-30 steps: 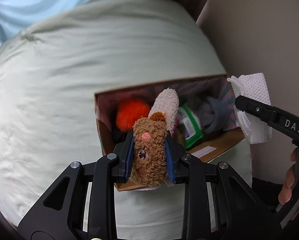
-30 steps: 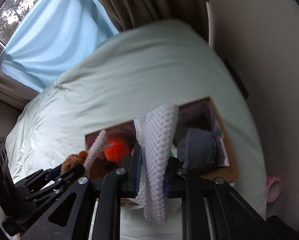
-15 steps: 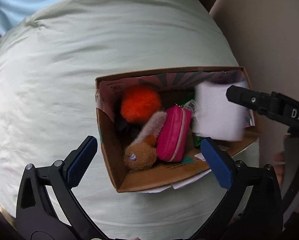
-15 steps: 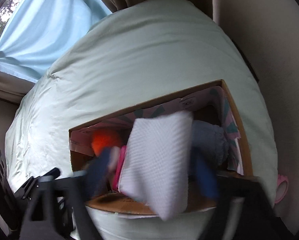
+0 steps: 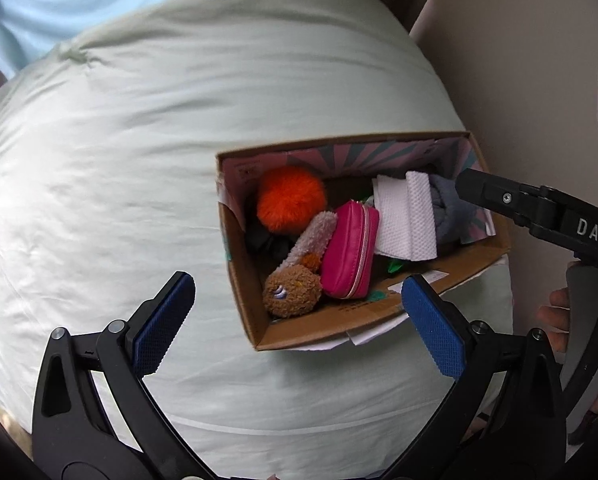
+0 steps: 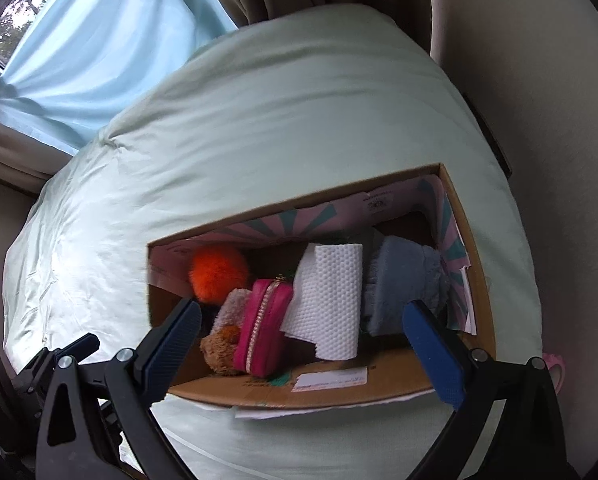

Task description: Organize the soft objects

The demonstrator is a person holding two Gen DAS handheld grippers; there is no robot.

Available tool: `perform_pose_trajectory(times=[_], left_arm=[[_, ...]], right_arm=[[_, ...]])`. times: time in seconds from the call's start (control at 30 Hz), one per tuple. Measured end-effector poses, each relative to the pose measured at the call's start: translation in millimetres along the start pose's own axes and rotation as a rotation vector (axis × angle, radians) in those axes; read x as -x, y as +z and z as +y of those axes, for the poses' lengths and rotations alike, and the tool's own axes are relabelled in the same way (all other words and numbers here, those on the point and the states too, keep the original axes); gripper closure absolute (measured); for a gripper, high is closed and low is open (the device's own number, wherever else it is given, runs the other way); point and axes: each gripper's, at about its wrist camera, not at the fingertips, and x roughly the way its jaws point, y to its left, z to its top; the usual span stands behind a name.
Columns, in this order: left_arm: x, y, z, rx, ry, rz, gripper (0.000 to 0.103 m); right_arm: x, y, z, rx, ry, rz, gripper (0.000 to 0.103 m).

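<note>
**Both grippers empty above the filled box**

The left gripper (image 5: 299, 322) hangs over the bed (image 5: 147, 168) with its blue fingers (image 5: 163, 322) spread wide and nothing between them. The right gripper (image 6: 303, 354) is likewise released, fingers (image 6: 433, 354) far apart, hovering at the near wall of the cardboard box (image 6: 473, 240).

The box sits on the pale green bedding near the wall. Inside it, the brown plush toy (image 5: 291, 294) lies at the near left, touching the pink zip pouch (image 5: 351, 250). An orange pompom (image 5: 291, 200) rests behind them. The white paper towel (image 6: 331, 300) leans between the pouch and a grey-blue fleece item (image 6: 403, 280).
</note>
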Motion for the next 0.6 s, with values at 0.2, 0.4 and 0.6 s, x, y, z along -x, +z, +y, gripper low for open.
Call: perform_pose_trajectory(times=[0.2,0.4,0.6], left_arm=[[57.8,-6.6,19.8,0.016,0.001,-0.073,0.000],[132.6,-16.9,51.3,0.040,0.034,-0.156,0.000],[224.6,-33.9,88.4,0.065,0.071,-0.300,0.000]], right_arm=[[47.0,-6.1,34.2,0.063,0.004,-0.051,0.002],[110.1,-16.8,87.3,0.150,0.031,-0.100,0.002],[170.3,-40.0,152.1,0.247,0.007,-0.229,0.002]])
